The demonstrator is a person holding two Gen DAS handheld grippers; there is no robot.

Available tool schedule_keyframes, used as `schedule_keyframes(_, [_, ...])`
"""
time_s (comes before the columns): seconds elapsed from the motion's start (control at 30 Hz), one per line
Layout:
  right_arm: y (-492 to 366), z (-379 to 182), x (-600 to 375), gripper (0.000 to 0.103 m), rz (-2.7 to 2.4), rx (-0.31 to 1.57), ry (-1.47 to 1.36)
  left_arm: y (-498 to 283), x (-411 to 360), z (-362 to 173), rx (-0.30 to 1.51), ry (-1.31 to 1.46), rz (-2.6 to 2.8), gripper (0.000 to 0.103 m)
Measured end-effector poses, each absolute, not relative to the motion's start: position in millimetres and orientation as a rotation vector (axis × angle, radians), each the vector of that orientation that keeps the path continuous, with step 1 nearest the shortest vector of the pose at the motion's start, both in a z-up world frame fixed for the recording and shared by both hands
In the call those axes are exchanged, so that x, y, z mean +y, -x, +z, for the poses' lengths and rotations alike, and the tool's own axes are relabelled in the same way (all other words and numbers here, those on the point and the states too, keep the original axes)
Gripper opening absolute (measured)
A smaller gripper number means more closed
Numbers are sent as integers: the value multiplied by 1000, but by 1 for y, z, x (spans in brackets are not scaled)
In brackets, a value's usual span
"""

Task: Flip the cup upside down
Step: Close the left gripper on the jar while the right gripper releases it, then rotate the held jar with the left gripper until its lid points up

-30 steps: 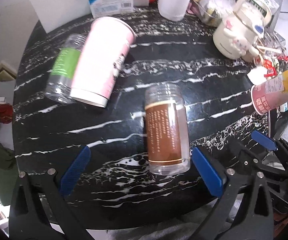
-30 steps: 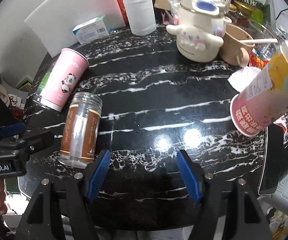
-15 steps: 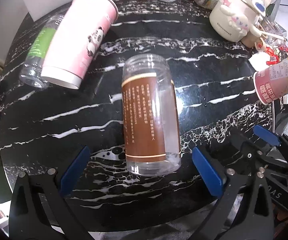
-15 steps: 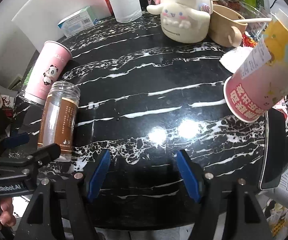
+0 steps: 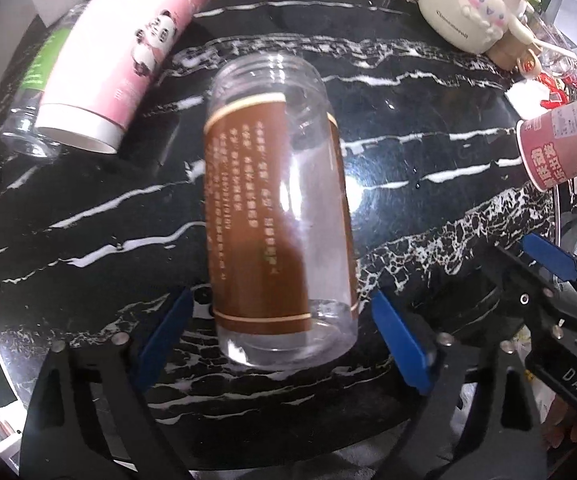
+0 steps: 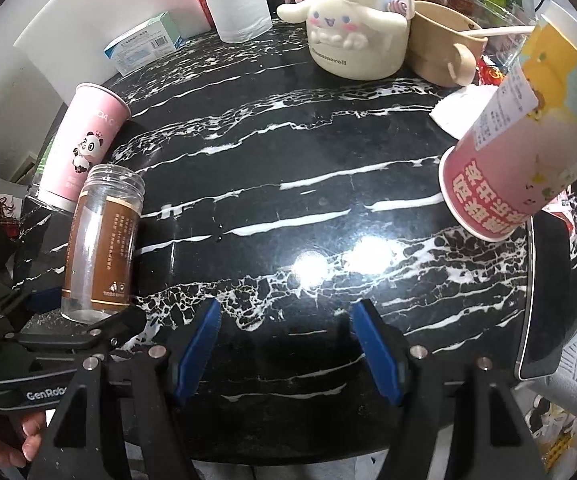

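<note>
A clear plastic jar with a brown label (image 5: 276,216) lies on its side on the black marble table (image 5: 428,120), open mouth pointing away. My left gripper (image 5: 284,328) is open, its blue fingers on either side of the jar's base, apart from it. The jar also shows in the right wrist view (image 6: 100,240), with the left gripper (image 6: 84,320) at its base. My right gripper (image 6: 286,344) is open and empty over the table's front edge. A pink and yellow paper cup (image 6: 528,140) lies tilted at the right.
A pink panda cup (image 5: 128,52) lies on its side next to a green-labelled clear jar (image 5: 36,80) at the far left. A white Cinnamoroll kettle (image 6: 352,20), a tan mug (image 6: 444,44), a paper roll (image 6: 240,0) and a small box (image 6: 144,44) stand at the back.
My left gripper has moved forward, so the brown jar's base now lies between its open fingers. The right gripper has edged slightly closer to the table.
</note>
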State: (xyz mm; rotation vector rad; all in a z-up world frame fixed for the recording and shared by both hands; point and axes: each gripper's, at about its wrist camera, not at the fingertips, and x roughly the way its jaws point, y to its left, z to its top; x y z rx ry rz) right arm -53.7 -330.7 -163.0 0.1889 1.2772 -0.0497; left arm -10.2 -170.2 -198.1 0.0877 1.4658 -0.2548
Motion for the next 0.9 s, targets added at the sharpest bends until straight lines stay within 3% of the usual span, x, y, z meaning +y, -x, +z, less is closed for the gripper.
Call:
schedule_keyframes(0.1, [55,-165,-332,69,-58,1281,-191,11,-173,-202,1468,-98,-258,80])
schedule_keyframes(0.27, [56,-168,-334,69,-70,1288,-201,11,-177,-206,1463,-139,-246,59])
schedule_keyframes(0.9, [42,-144,-333,69,-63,1241,-222,0,-168,-161,1435,-231,-264,58])
